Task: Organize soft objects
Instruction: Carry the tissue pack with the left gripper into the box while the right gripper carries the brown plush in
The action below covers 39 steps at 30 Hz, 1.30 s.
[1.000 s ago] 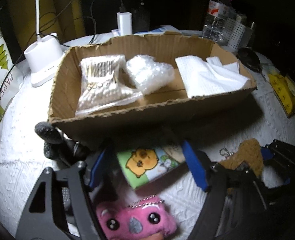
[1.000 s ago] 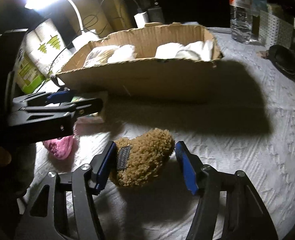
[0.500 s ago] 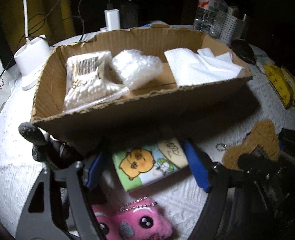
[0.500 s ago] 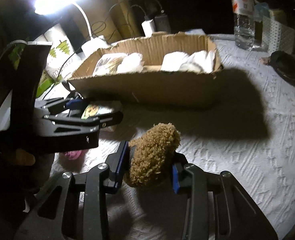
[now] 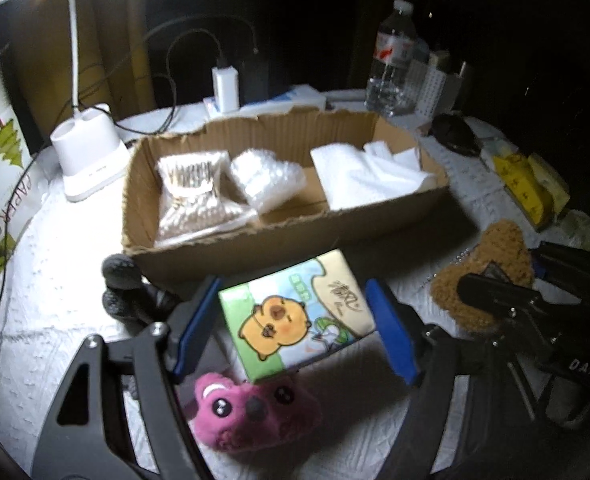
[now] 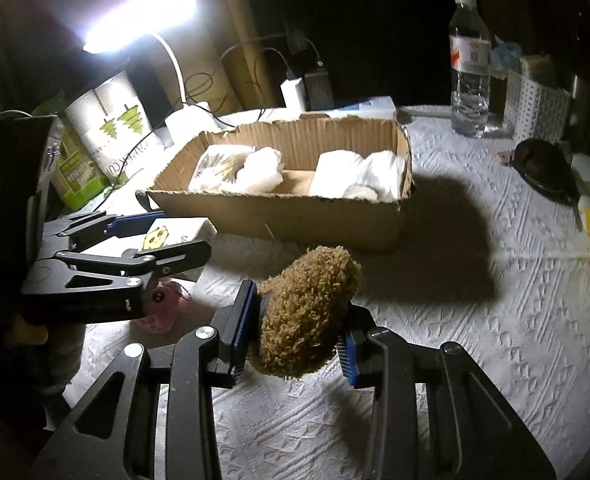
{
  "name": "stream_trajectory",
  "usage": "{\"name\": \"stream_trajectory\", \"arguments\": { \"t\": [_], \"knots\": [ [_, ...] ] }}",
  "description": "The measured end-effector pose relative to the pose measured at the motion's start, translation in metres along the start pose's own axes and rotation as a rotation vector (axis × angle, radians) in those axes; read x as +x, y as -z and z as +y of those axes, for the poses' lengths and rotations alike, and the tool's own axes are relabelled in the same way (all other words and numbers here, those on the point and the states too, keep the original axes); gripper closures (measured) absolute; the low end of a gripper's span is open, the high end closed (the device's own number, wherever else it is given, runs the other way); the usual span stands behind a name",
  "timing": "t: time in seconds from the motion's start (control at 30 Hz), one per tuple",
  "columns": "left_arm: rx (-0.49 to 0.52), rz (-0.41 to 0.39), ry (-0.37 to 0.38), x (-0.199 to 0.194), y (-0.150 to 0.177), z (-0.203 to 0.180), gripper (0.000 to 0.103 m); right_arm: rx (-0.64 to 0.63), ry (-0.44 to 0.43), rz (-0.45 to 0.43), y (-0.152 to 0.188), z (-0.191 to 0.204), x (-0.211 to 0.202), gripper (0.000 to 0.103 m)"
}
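Left wrist view: your left gripper (image 5: 295, 320) holds the tissue pack (image 5: 297, 312), the one printed with an orange capybara, between its blue pads (image 5: 391, 332), lifted off the white tablecloth (image 5: 47, 320). Both pads press on the pack's sides. Just below the pack, nearer to you, the pink plush toy (image 5: 251, 416) lies face up on the cloth. Ahead of the claw stands the cardboard box (image 5: 279, 240), and inside it, from left to right, lie a bag of cotton swabs (image 5: 193, 196), a wad of bubble wrap (image 5: 265, 178) and folded white tissue paper (image 5: 367, 176). Left of the box sits the white lamp base (image 5: 89, 156); beyond it a water bottle (image 5: 393, 60) stands upright.

In the right wrist view your right gripper (image 6: 295, 336) is clamped on the brown fuzzy plush (image 6: 307, 312), squeezed narrow between its pads and raised above the cloth. The box (image 6: 295, 216) is ahead of this claw, with the left gripper (image 6: 135, 244) and its tissue pack (image 6: 179, 232) off to the left. A black pouch (image 6: 543, 168) lies far right.
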<state>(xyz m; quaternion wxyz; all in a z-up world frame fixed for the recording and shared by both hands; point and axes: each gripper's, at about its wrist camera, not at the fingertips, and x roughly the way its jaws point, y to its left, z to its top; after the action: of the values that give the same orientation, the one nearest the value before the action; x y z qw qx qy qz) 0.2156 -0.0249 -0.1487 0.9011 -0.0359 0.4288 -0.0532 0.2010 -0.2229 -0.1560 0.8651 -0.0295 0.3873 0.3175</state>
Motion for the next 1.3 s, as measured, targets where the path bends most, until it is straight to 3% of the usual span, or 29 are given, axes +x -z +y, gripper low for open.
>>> {"name": "stream_trajectory", "arguments": {
  "t": [0.67, 1.3],
  "knots": [
    [-0.023, -0.093, -0.005, -0.034, -0.03, 0.018, 0.028, -0.056, 0.0, -0.078, -0.046, 0.012, -0.016, 0.064],
    [0.012, -0.066, 0.017, 0.01, -0.071, -0.011, 0.028, -0.003, -0.023, -0.103, -0.073, -0.036, 0.001, 0.064]
  ]
}}
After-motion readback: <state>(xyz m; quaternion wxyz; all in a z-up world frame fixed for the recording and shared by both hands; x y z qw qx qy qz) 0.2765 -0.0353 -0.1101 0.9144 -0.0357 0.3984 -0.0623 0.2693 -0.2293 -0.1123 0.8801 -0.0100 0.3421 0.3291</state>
